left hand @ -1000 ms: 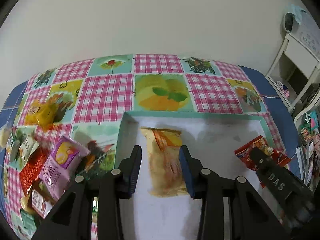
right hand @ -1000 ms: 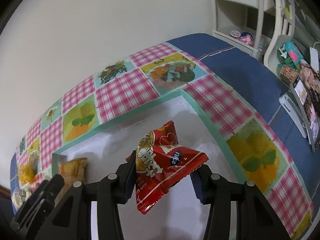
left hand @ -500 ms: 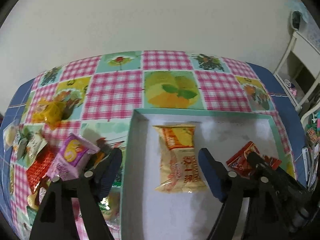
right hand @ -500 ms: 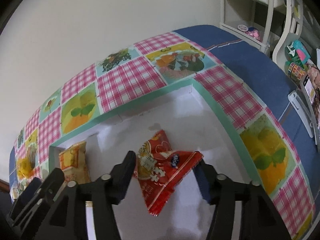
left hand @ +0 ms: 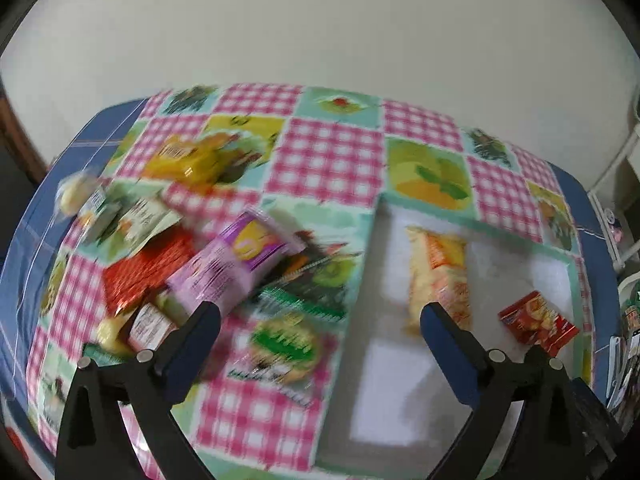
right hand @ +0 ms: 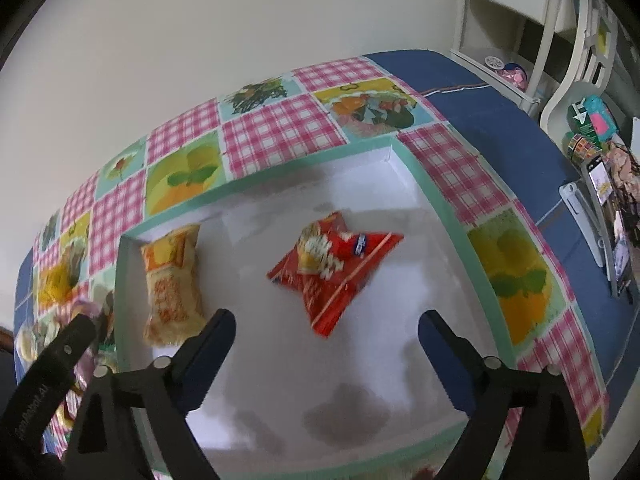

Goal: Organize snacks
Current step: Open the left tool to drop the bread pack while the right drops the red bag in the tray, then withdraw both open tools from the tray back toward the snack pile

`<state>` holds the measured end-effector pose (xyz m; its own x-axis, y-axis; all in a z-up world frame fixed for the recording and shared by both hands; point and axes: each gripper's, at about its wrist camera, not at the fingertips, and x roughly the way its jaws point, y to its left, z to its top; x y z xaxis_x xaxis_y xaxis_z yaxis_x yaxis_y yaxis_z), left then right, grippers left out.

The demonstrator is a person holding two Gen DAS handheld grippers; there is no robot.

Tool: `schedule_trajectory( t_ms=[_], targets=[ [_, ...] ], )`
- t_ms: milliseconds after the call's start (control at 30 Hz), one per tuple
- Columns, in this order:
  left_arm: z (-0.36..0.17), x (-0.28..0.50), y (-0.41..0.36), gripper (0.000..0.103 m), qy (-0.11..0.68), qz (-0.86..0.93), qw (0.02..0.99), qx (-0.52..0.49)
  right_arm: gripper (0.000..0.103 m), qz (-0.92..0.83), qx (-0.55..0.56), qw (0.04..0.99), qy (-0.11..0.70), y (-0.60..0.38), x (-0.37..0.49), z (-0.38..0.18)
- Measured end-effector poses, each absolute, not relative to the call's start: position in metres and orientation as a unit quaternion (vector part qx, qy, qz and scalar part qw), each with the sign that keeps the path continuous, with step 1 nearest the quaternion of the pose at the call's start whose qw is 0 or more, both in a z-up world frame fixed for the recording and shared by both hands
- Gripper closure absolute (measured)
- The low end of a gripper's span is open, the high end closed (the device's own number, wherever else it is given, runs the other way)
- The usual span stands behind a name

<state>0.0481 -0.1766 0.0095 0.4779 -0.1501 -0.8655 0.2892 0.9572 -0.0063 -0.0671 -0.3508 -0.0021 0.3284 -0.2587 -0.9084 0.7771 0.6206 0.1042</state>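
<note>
A white box with a green rim (right hand: 440,208) lies on the checked tablecloth and also shows in the left wrist view (left hand: 366,248). In it lie a yellow-orange snack pack (right hand: 172,284) (left hand: 438,272) on the left and a red snack pack (right hand: 334,264) (left hand: 538,322) on the right. My right gripper (right hand: 324,330) is open and empty above the box, just short of the red pack. My left gripper (left hand: 318,324) is open and empty over the box's left rim, above a green pack (left hand: 286,340). A purple pack (left hand: 232,264) lies beside its left finger.
A loose pile of snacks lies left of the box: a red pack (left hand: 144,268), a yellow pack (left hand: 188,158) and small white-green packs (left hand: 136,216). A white shelf unit (right hand: 516,16) and clutter (right hand: 592,132) stand to the right. The wall runs behind the table.
My right gripper opened, let the red pack drop into the box and drew back. My left gripper, open after leaving the yellow-orange pack, swung left toward the snack pile.
</note>
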Motion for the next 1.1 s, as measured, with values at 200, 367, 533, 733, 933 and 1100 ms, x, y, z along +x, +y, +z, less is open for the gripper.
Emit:
schedule_trajectory(
  t_ms=[200,367,533,733,933,1100],
  targets=[
    [0.012,0.041,-0.144,0.002,0.503,-0.111,0.855,0.058,0.002,-0.313,0.269,0.776,0.477,-0.324,-0.074,0.006],
    [0.017,0.032,-0.119,0.001,0.504,-0.108,0.856,0.04,0.0,-0.291,0.254,0.789,0.478,-0.299,-0.076,0.011],
    [0.022,0.025,-0.092,0.001,0.498,-0.104,0.861,0.026,0.0,-0.275,0.241,0.798,0.479,-0.279,-0.078,0.014],
    [0.025,0.023,-0.061,0.001,0.501,-0.089,0.861,0.0,0.0,-0.274,0.233,0.801,0.478,-0.267,-0.083,0.016],
    [0.029,0.022,-0.042,0.001,0.5,-0.073,0.863,-0.01,0.0,-0.27,0.217,0.802,0.486,-0.255,-0.08,0.015],
    [0.025,0.028,-0.03,0.001,0.514,-0.051,0.856,-0.023,0.0,-0.262,0.203,0.804,0.494,-0.247,-0.073,0.013]
  ],
)
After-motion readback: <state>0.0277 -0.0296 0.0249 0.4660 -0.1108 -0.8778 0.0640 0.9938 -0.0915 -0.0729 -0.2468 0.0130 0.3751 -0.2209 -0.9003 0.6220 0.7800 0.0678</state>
